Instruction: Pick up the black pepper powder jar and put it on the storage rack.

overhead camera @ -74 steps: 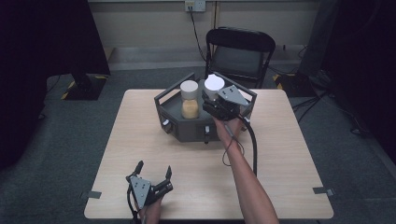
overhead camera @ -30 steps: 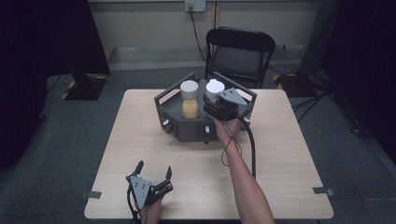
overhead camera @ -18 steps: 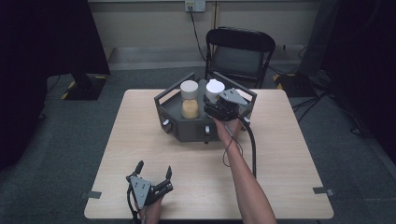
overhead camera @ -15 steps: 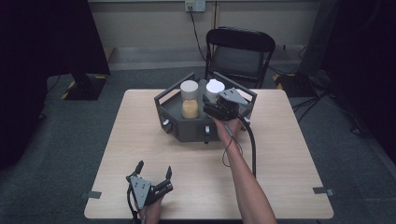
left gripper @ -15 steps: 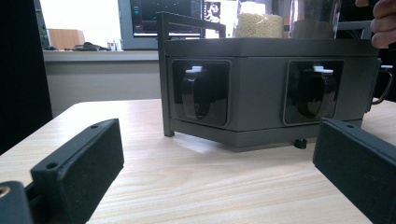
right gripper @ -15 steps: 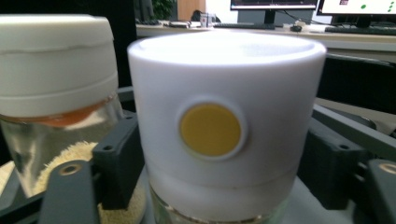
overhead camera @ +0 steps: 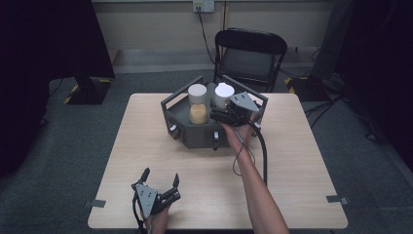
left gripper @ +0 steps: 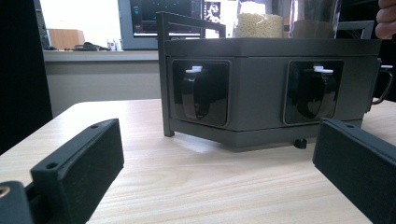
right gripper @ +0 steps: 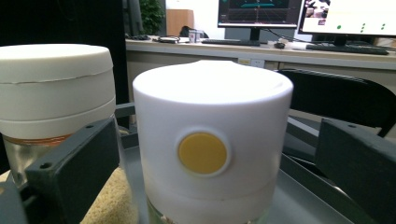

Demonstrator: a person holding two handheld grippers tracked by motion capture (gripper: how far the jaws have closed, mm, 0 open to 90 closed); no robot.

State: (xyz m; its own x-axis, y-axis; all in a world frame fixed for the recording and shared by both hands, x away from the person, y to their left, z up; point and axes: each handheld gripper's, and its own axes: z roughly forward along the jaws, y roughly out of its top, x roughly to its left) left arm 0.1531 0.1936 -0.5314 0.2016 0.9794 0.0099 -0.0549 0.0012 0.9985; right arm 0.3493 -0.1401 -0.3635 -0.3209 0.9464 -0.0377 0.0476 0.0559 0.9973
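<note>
right gripper [overhead camera: 225, 113]: frame centre, jaws just opened, spread either side of jar [right gripper: 212, 140], not pressed | left gripper [overhead camera: 159, 178]: lower left, spread, nothing held | rack [overhead camera: 195, 131]: centre

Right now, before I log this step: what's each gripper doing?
Left gripper: open, empty.
Right gripper: jaws just opened, either side of the white-lidded jar.
</note>
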